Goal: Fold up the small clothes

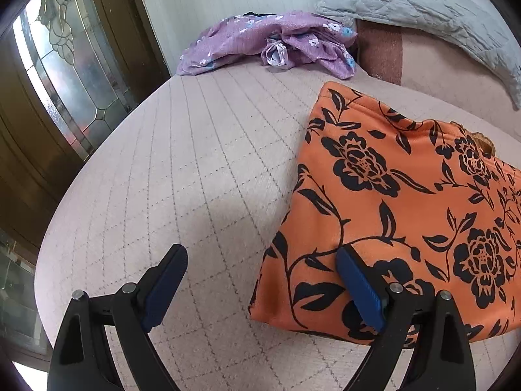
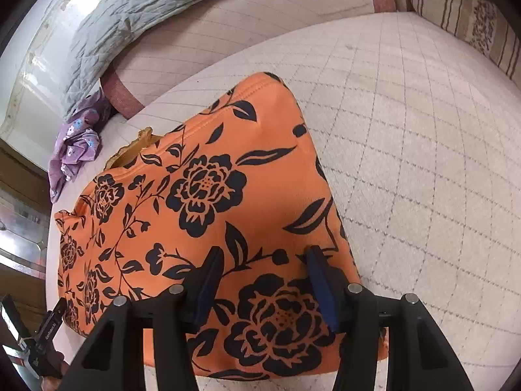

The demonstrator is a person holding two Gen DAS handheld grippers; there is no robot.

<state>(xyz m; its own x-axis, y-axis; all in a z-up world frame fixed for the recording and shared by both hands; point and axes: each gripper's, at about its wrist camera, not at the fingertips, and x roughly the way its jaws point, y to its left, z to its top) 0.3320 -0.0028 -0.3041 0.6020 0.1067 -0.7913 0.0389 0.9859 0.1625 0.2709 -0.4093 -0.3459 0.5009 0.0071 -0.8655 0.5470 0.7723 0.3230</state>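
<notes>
Both grippers gape wide, holding nothing. Left gripper [image 1: 262, 265] hovers above the bed [image 1: 182, 169], the folded orange floral garment [image 1: 390, 215] just right of it. Right gripper [image 2: 265, 262] hangs directly over that garment. Purple floral clothes [image 1: 270, 42] lie far ahead.

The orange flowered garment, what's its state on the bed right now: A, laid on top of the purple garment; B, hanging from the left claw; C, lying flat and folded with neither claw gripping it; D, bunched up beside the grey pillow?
C: the orange flowered garment lies flat as a folded block on the bed cover, while the left claw and the right claw hang open above it.
</notes>
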